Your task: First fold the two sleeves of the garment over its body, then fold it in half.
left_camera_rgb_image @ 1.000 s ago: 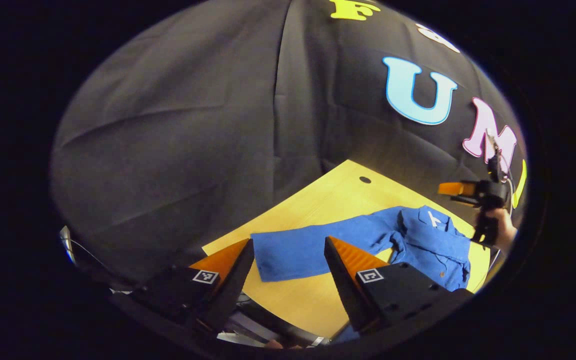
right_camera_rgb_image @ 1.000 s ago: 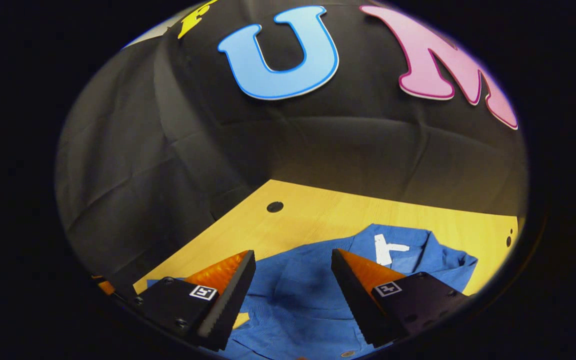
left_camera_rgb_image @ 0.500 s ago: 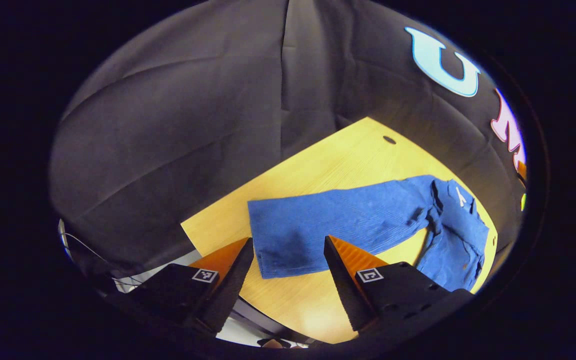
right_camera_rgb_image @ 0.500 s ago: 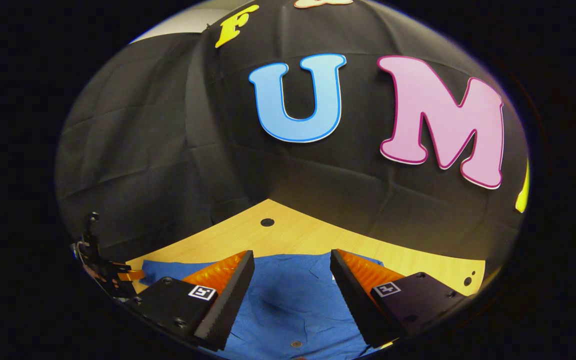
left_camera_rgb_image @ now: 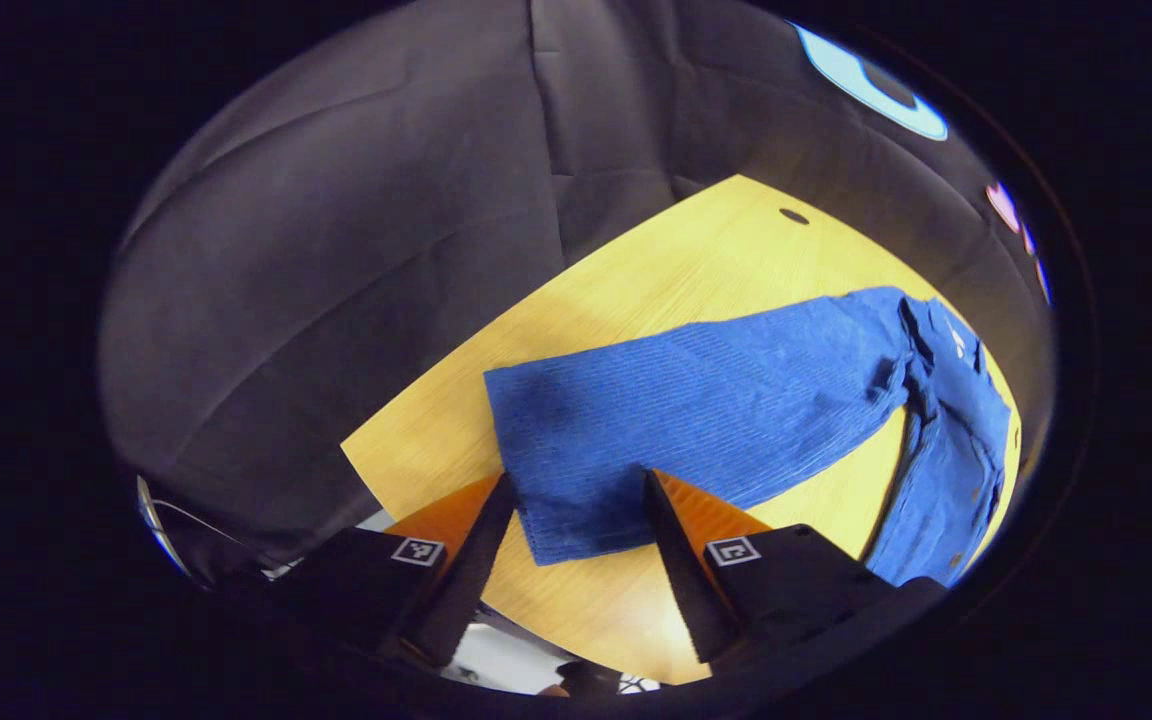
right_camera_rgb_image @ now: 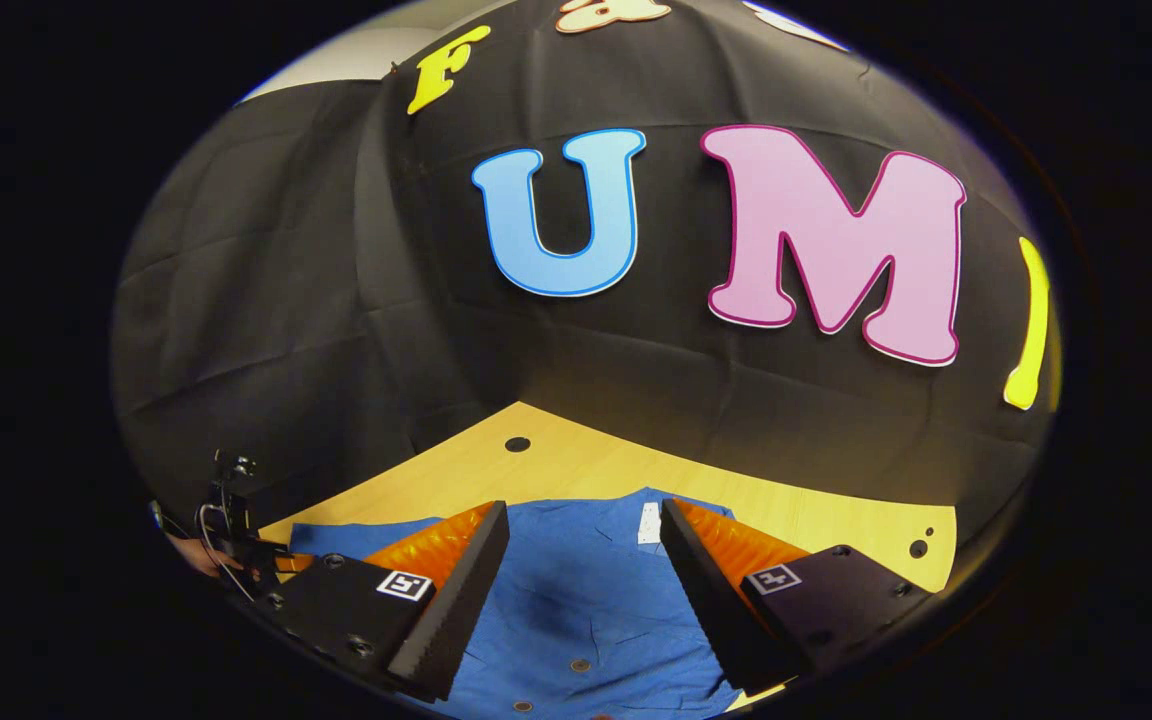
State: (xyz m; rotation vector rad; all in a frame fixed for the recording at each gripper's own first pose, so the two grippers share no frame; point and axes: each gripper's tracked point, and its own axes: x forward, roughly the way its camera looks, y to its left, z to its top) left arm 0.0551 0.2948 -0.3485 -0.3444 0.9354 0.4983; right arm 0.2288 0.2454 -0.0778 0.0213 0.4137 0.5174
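Left gripper view: blue garment (left_camera_rgb_image: 736, 410) flat on wooden table (left_camera_rgb_image: 676, 270).

your left gripper's (left_camera_rgb_image: 574, 500) right finger covers part of the sleeve's (left_camera_rgb_image: 696, 420) cuff edge, so you can't tell whether it touches the cloth or hangs above it. the garment's body (left_camera_rgb_image: 946, 440) curves off at the right rim of the left gripper view — its far side and hem are cut off there. in the right gripper view, your right gripper's (right_camera_rgb_image: 584, 555) fingers hide the garment (right_camera_rgb_image: 576, 590) on both sides, and its lower part runs out at the bottom edge. the white tag (right_camera_rgb_image: 650, 523) at the collar is half hidden — too small to make out. the other gripper (right_camera_rgb_image: 236, 545) at the left rim is tiny and dark; its jaws can't be judged there.
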